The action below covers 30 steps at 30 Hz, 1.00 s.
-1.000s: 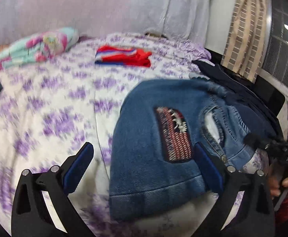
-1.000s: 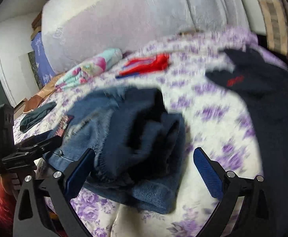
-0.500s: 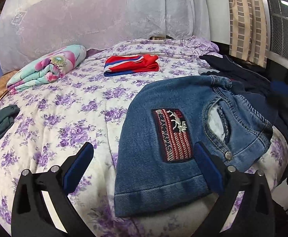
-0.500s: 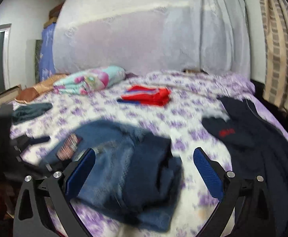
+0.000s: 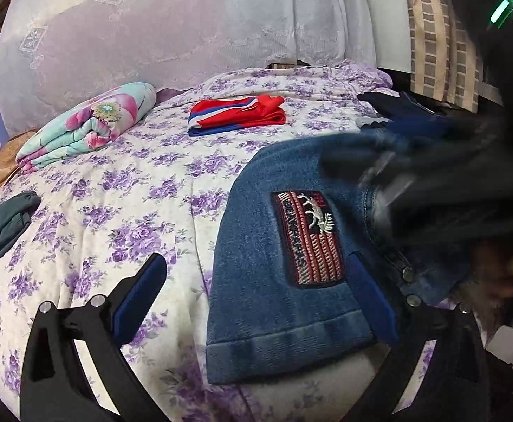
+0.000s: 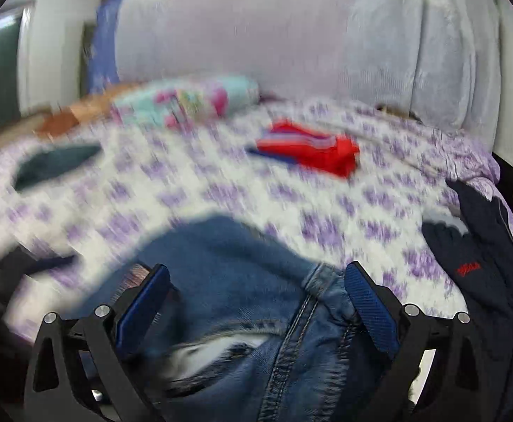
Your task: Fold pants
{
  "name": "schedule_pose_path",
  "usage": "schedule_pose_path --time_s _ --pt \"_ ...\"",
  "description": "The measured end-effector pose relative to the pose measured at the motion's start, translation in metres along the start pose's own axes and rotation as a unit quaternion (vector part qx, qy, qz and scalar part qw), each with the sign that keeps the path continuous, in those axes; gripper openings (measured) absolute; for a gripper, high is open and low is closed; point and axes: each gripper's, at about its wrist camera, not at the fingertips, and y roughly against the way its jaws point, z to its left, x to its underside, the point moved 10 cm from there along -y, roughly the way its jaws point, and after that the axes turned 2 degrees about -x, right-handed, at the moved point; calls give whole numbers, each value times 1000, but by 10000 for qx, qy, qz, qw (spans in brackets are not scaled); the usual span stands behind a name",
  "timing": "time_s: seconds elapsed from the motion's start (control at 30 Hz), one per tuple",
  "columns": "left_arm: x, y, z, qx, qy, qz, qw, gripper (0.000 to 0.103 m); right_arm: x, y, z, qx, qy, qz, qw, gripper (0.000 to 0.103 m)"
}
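Note:
Folded blue denim pants (image 5: 277, 274) with a red striped patch (image 5: 309, 239) lie at the near edge of the flowered bed (image 5: 144, 193). My left gripper (image 5: 256, 302) is open over their near hem, empty. My right gripper (image 6: 256, 306) is open and empty, low over the waistband of the pants (image 6: 249, 316). The right gripper also shows in the left wrist view as a dark blur (image 5: 449, 176) over the pants' right side. The right wrist view is motion-blurred.
A red, white and blue folded garment (image 5: 237, 116) lies mid-bed. A rolled flowered quilt (image 5: 88, 123) lies at the back left, a dark green cloth (image 5: 0, 225) at the left edge, a dark navy garment (image 6: 485, 274) at the right. A padded headboard (image 5: 151, 35) stands behind.
My right gripper has swung left and down over the pants' waistband, now crossing into the left wrist view. My left gripper has stayed nearly still. Both stay open.

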Motion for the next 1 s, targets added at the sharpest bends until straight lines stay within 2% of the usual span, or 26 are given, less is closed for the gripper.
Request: schedule_pose_path --time_s 0.03,0.13,0.27,0.4,0.5,0.6,0.67,0.73,0.8,0.9,1.0 --pt "-1 5 1 32 -37 -28 10000 99 4 -5 1 223 213 -127 9994 100" --pt "0 16 7 -75 -255 -43 9996 99 5 -1 0 237 85 -301 9992 100" --pt "-14 39 39 -505 -93 -414 9978 99 8 5 3 395 245 -555 9974 100" --pt "-41 22 73 -372 558 -176 9976 99 5 26 5 533 282 -933 9938 99" --pt "-60 2 76 -258 621 -35 9977 99 13 52 14 246 364 -1228 9915 100" --pt "-79 -31 57 -181 256 174 9994 99 34 39 14 283 584 -864 9942 100" --pt "-83 -46 37 -169 -162 296 9993 99 38 38 13 104 539 -862 9948 100" --pt "-85 -67 19 -434 -822 349 9951 99 38 37 12 -36 465 -857 9952 100" --pt "-84 -80 13 -630 -1106 344 9913 99 39 35 13 -126 442 -817 9956 100" --pt "-71 -97 13 -567 -1215 449 9899 99 40 33 11 -388 307 -791 9956 100" --pt "-65 -100 20 -199 -921 523 9942 99 41 34 13 -554 258 -807 9949 100"
